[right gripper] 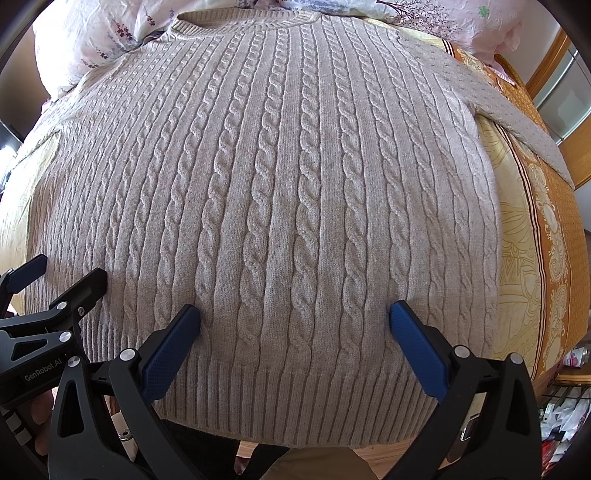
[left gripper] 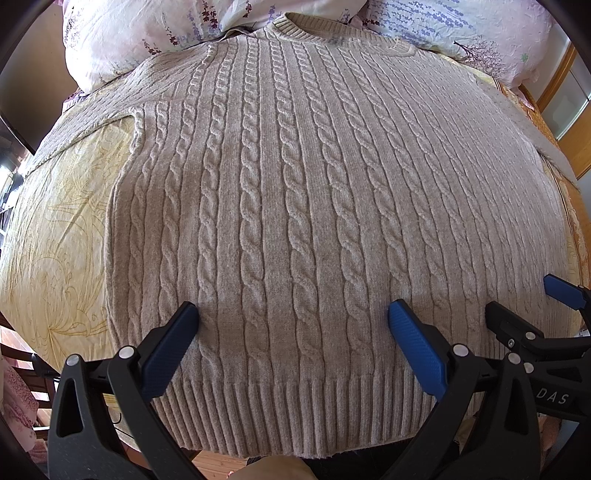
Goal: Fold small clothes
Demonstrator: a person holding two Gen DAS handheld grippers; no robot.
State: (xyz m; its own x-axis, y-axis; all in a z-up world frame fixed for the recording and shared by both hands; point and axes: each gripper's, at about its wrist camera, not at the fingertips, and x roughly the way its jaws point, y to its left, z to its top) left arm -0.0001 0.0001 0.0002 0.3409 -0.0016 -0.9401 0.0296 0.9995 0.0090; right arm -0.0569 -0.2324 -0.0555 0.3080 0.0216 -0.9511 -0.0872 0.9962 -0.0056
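A beige cable-knit sweater lies flat, front up, on a bed, its collar far and its ribbed hem near me. It also fills the right wrist view. My left gripper is open and empty, hovering just above the lower left part of the sweater. My right gripper is open and empty above the lower right part. Each gripper shows in the other's view: the right one in the left wrist view, the left one in the right wrist view. Both sleeves spread outward.
The bed has a yellow patterned sheet with an orange border on the right. Floral pillows lie behind the collar. A wooden frame stands at the far right. Clutter sits on the floor at the right.
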